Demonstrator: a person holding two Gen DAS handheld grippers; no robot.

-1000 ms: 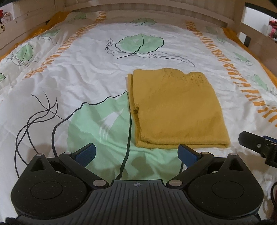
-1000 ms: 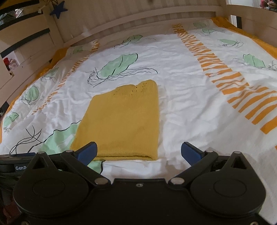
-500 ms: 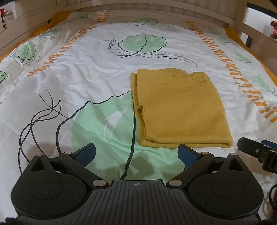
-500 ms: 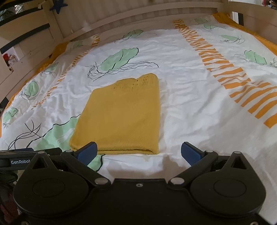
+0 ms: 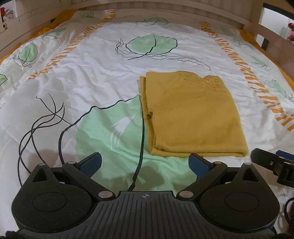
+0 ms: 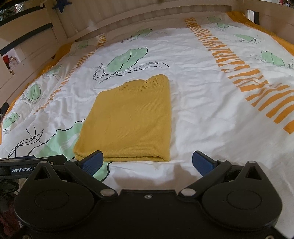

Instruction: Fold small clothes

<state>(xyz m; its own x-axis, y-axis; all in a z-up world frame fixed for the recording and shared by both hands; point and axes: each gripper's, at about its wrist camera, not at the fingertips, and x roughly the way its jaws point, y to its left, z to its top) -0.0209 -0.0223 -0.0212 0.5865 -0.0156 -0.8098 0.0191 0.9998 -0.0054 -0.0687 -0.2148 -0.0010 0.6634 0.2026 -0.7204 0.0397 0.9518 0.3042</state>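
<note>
The left claw (image 5: 145, 163) is hovering low over the bed (image 5: 88, 77), level and pointing up the mattress toward the wooden headboard (image 5: 147, 7). Its jaws are standing wide apart with nothing between them; the blue pads (image 5: 91, 163) are sitting at the lower middle of the left wrist view, above a green leaf print on the white bedspread. The yellow knit garment (image 5: 193, 114) is lying folded into a neat rectangle right of centre in that view, flat on the bedspread, its near edge just beyond the right-hand pad and not touching it. At the lower right edge of that frame, part of the right claw (image 5: 272, 161) is poking in beside it.

In the right wrist view the right claw (image 6: 147, 162) is being held in the same low, level pose, also spread wide and gripping nothing. The yellow knit garment (image 6: 128, 119) is lying left of centre, its near hem just beyond the left blue pad (image 6: 92, 162). The body of the left claw (image 6: 27, 166) is showing at the lower left edge. Orange striped bands (image 6: 248, 77) are running up the right side of the bedspread.
</note>
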